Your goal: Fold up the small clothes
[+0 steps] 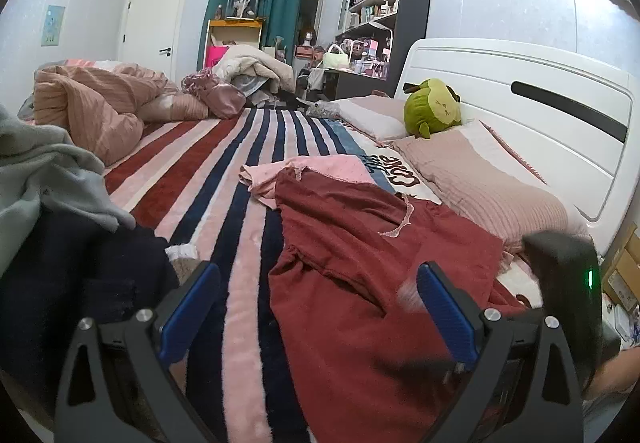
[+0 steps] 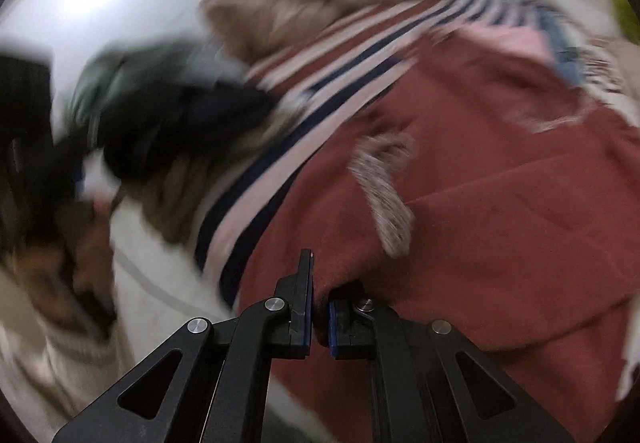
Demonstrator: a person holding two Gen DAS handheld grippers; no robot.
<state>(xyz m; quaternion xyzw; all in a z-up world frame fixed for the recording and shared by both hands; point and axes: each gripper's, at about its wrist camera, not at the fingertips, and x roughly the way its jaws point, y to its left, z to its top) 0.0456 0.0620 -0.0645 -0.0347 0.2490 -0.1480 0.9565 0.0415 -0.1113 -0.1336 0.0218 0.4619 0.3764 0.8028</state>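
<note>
On the striped blanket [image 1: 240, 243] the dark red garment [image 1: 360, 243] lies rumpled. My left gripper [image 1: 316, 307] hovers wide and empty; my right gripper [image 2: 320, 307] is pinched on its hem. I'd pull slowly, keeping that edge taut.

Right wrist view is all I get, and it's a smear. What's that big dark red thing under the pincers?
Observer: A dark red garment, lying rumpled on a striped blanket on a bed.
Operator: Anything else there to fold?
Observer: Yes, a pink garment lies just beyond it, partly tucked under its far edge.
Operator: And the other pincer?
Observer: The left gripper hangs open and empty over the red garment's side edge.
</note>
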